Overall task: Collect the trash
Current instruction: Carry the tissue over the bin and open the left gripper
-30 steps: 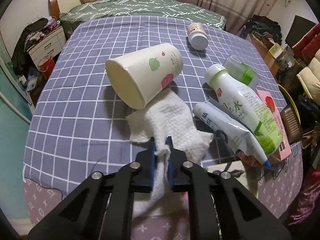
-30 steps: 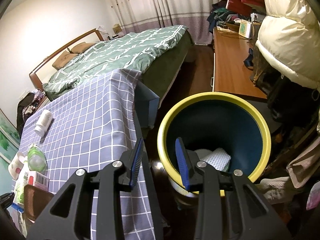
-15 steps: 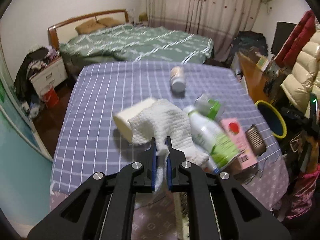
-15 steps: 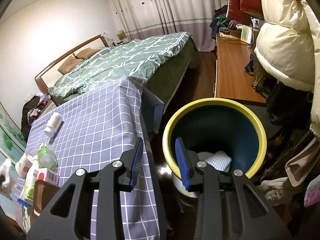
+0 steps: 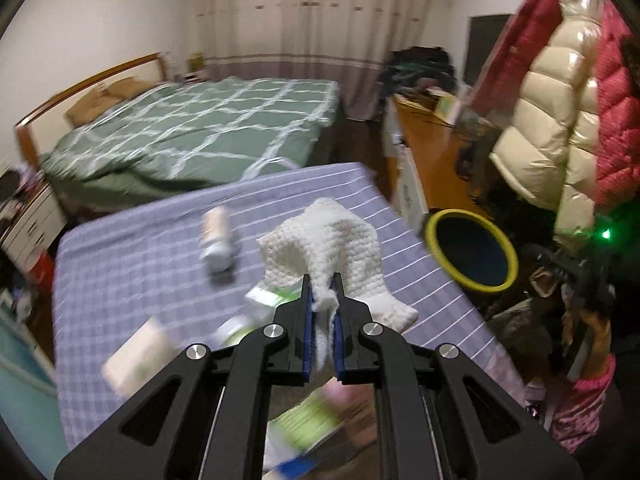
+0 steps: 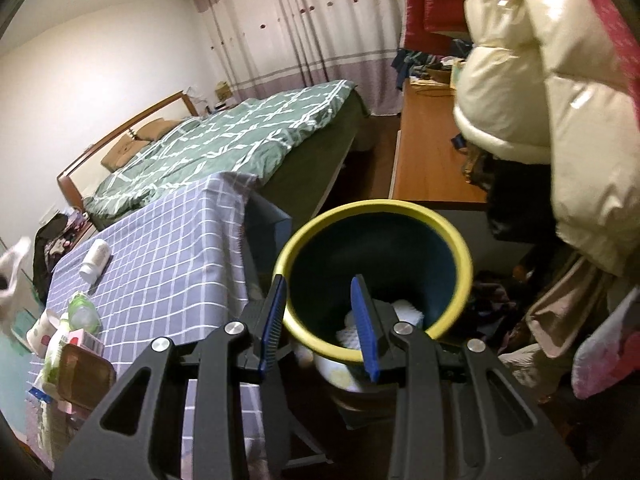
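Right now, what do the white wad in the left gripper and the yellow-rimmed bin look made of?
Crumpled white wad: looks like embossed paper towel, matte, with a dimpled quilted texture and limp folds; a thin cloth isn't ruled out. It is pinched in the left gripper.
Round yellow-rimmed bin: probably moulded plastic, with a smooth rim of even colour and a dark blue, slightly glossy inner wall.
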Action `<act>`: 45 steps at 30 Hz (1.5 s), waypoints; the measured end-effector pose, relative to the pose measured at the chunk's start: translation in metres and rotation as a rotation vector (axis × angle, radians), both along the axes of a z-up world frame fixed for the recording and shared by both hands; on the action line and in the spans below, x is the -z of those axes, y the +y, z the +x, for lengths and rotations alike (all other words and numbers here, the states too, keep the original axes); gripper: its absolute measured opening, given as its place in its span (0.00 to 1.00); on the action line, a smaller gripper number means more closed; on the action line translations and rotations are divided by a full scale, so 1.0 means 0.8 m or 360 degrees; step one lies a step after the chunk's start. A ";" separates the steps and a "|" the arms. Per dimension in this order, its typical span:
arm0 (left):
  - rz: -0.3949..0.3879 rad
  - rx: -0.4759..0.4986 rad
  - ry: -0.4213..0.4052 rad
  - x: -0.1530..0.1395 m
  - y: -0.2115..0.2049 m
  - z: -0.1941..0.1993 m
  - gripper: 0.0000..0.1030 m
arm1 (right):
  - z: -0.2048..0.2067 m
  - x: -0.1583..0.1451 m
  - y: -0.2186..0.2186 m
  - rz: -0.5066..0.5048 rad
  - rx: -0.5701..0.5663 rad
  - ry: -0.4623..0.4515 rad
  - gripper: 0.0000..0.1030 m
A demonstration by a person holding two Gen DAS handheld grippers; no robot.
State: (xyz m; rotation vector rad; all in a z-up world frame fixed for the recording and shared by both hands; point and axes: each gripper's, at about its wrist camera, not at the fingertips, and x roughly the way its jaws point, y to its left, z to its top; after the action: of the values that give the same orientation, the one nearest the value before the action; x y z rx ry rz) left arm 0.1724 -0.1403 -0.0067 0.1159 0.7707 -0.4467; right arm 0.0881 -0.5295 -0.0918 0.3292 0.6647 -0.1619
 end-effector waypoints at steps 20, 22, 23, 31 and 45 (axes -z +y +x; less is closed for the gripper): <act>0.0112 0.0604 0.0237 0.086 -0.401 0.105 0.09 | -0.058 0.035 -0.079 0.0050 0.0203 0.0024 0.31; 0.0131 0.0595 0.0271 0.099 -0.420 0.113 0.09 | -0.060 0.037 -0.084 0.0064 0.0213 0.0030 0.31; 0.0138 0.0591 0.0286 0.104 -0.427 0.116 0.09 | -0.061 0.038 -0.086 0.0070 0.0216 0.0030 0.31; 0.0141 0.0591 0.0429 0.136 -0.452 0.140 0.09 | -0.064 0.037 -0.088 0.0090 0.0215 0.0022 0.32; 0.0021 0.0703 0.0301 0.110 -0.460 0.128 0.95 | -0.073 0.030 -0.085 0.0083 0.0228 0.0018 0.35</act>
State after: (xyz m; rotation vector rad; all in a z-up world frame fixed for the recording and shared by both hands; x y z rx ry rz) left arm 0.2746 -0.5082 -0.0943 0.2614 0.9364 -0.8812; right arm 0.0299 -0.5977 -0.1158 0.4269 0.6574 -0.2835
